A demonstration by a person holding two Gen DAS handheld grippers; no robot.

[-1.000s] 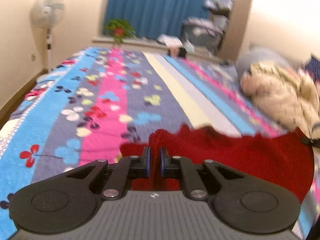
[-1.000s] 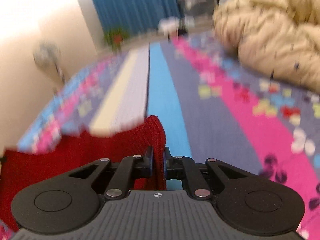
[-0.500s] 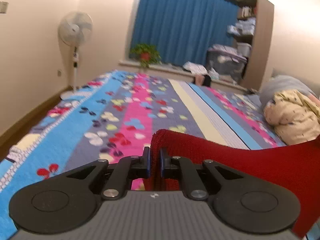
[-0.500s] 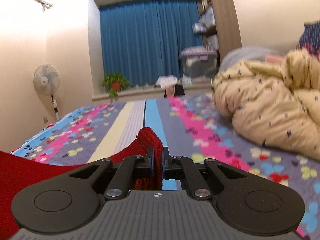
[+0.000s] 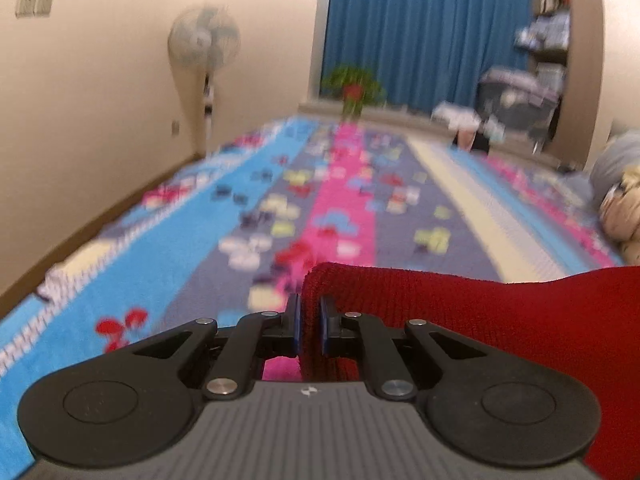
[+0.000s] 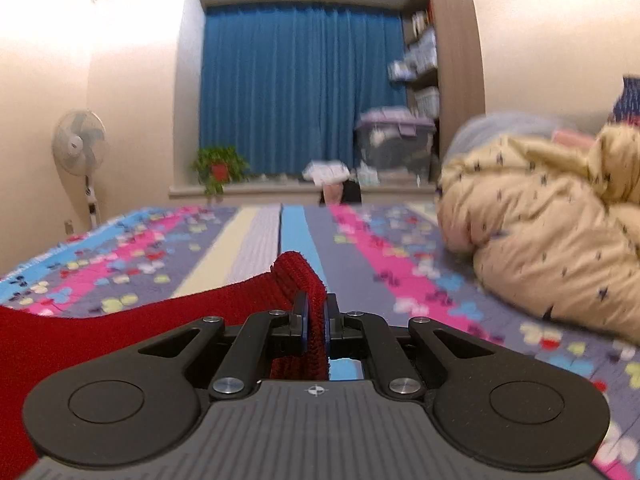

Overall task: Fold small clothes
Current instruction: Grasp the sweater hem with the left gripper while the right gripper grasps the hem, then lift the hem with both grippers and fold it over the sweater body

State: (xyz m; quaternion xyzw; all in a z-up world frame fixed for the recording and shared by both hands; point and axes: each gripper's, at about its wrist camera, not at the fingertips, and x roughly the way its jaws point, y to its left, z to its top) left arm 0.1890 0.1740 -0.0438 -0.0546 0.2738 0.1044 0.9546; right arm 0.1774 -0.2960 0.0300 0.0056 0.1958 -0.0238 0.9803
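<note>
Behind everything in the left wrist view hangs a blue curtain [image 5: 420, 32], with a fan [image 5: 204, 44] by the cream wall and a potted plant [image 5: 354, 88] on the sill. Below them a bed [image 5: 160, 248] spreads out, its cover striped in blue, pink, grey and cream with small flower prints, all blurred. The left claw [image 5: 309, 326] sits at the bottom centre, its jaws pinched almost together on a folded corner of a red knit cloth [image 5: 500, 312]. From that corner the cloth runs to the right edge of the picture, raised above the bed, its top edge sagging a little in the middle. A beige bundle [image 5: 622, 216] lies at the far right beside a grey pillow [image 5: 612, 160]. Seen from the right wrist, the same curtain [image 6: 296, 88] fills the window recess, with the fan [image 6: 80, 148] at the left, the plant [image 6: 218, 168] on the sill, and a grey storage box [image 6: 394, 144] next to shelves at the right. The bed [image 6: 400, 272] lies below, and the beige bundle [image 6: 552, 232], dotted with small dark marks, is heaped on its right side. The right claw [image 6: 316, 330] is likewise nearly closed, clamping another corner of the cloth [image 6: 120, 320], which stands up in a ribbed fold between the pads and then stretches off to the left edge, lifted over the bed.
</note>
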